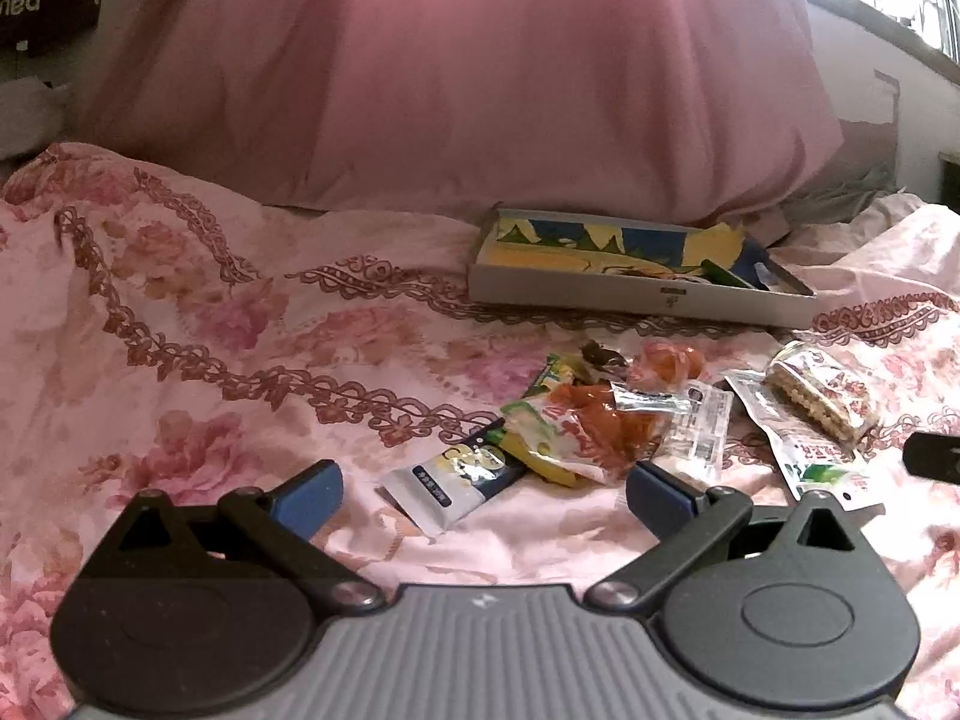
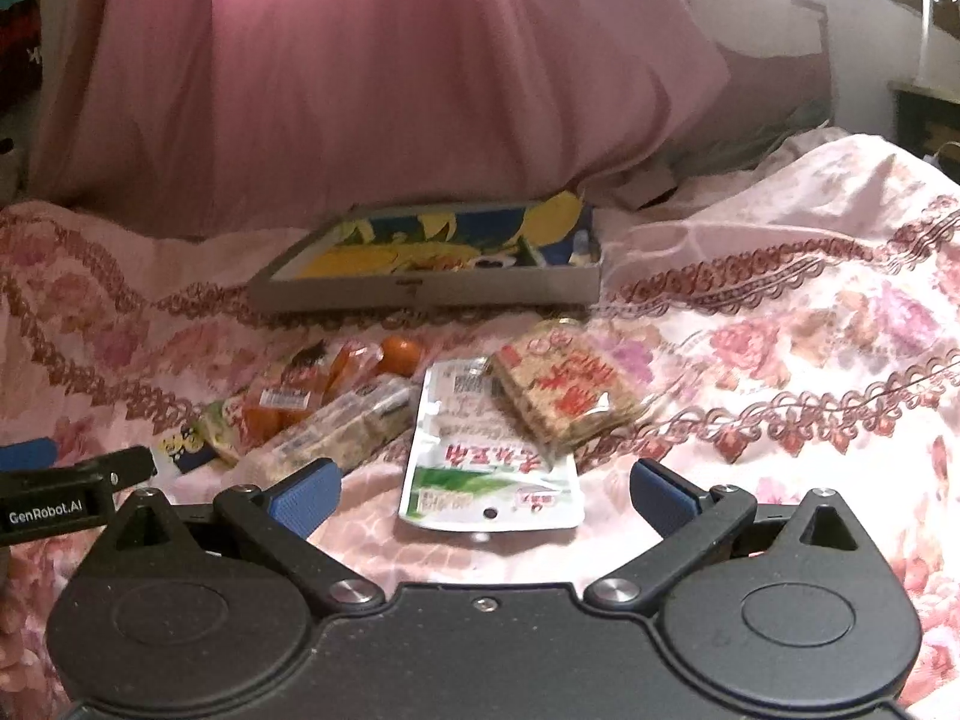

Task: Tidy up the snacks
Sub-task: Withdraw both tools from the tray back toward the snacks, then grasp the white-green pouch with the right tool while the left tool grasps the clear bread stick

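Observation:
A pile of snack packets lies on the floral bedspread. In the left wrist view my left gripper is open and empty, just short of a white and dark blue packet and an orange and yellow packet. A cracker pack lies to the right. In the right wrist view my right gripper is open and empty, with a flat white and green pouch between its fingers. The cracker pack rests on the pouch's far end. A shallow grey box with a colourful lining stands behind the pile; it also shows in the right wrist view.
A large pink pillow rises behind the box. A long clear-wrapped bar and orange packets lie left of the pouch. The left gripper's body shows at the left edge. A window and wall are at the far right.

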`<state>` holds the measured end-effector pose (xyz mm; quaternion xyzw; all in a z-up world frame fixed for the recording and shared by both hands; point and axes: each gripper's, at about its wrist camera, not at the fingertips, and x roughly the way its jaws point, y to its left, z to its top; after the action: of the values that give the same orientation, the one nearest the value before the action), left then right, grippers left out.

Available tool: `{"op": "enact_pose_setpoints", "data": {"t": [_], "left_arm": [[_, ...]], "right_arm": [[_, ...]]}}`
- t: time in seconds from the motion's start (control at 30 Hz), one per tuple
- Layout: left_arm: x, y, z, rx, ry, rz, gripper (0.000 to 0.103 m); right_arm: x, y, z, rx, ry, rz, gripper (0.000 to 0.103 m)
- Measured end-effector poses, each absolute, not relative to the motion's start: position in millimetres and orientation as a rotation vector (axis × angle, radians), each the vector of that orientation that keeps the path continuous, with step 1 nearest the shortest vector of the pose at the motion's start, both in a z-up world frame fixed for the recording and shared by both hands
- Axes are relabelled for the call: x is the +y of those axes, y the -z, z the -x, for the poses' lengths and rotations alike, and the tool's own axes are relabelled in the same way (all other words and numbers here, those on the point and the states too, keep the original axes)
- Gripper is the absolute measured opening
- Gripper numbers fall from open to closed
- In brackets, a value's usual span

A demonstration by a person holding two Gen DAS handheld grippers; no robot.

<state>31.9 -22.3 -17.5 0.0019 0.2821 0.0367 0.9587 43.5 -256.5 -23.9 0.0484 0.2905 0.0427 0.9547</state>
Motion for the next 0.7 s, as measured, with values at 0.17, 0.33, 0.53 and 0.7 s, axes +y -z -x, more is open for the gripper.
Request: {"op": "enact_pose_setpoints", "data": {"t": [0.17, 0.33, 0.53, 0.7], "left_arm": [[-24.5, 18.6, -34.4, 0.585, -0.072, -0.014, 0.103], [-25.9, 17.6, -42.5, 0.600, -0.070, -0.005, 0.103], [-30.7, 20.2, -48.1, 0.614, -0.048, -0.023, 0.103], [-35.8, 22.1, -54.3, 0.625, -0.011, -0.033, 0.103]], "right_arm": [[-251.6, 29.3, -48.3, 0.630, -0.104, -0.094, 0.102], [-248.4, 32.8, -52.5, 0.658, -0.121, -0.090, 0.102], [-251.7, 37.1, -59.8, 0.693, -0.131, -0.124, 0.102], [-257.7, 41.7, -65.6, 0.719, -0.135, -0.163, 0.102]]}}
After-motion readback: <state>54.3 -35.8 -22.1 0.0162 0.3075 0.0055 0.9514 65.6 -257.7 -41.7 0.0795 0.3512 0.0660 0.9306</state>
